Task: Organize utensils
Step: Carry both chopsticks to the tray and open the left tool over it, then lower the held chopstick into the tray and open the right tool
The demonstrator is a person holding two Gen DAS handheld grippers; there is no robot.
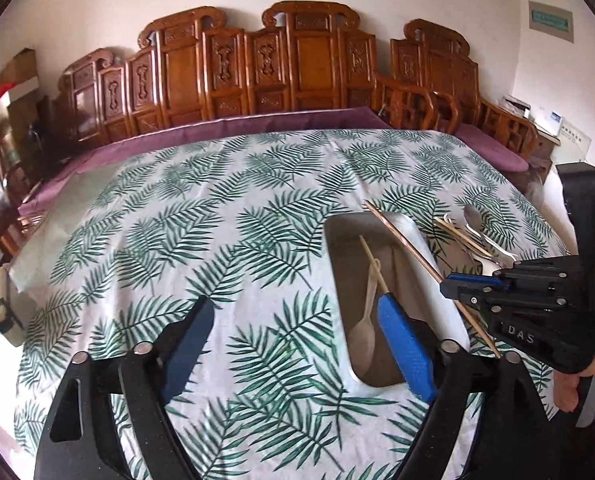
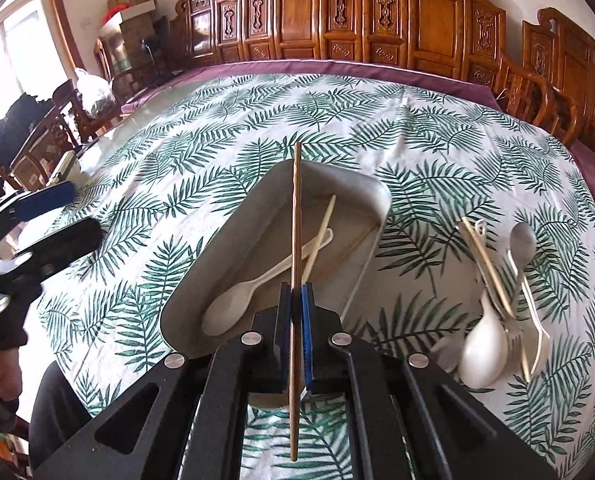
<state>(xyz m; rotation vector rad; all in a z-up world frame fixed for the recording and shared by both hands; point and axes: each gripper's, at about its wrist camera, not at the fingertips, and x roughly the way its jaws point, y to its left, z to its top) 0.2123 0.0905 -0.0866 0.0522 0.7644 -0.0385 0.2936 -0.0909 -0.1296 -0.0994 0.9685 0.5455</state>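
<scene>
Right wrist view: at the left edge the left gripper (image 2: 63, 216) is seen with its fingers spread wide and nothing between them. At centre, the grey tray (image 2: 233, 240) is seen on the leaf-print tablecloth (image 2: 217, 120), with a pale spoon (image 2: 233, 304) and a light chopstick (image 2: 321, 236) lying in it. The right gripper (image 2: 297, 296) is clamped on a brown chopstick (image 2: 296, 208) above the tray, while loose cutlery (image 2: 497, 304) is left on the cloth to the right.

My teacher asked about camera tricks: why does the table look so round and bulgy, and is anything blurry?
Left wrist view: the fisheye lens bends the table, with dark corners. Right wrist view: same bulge; the window glares white, and the loose cutlery looks slightly smeared.
</scene>
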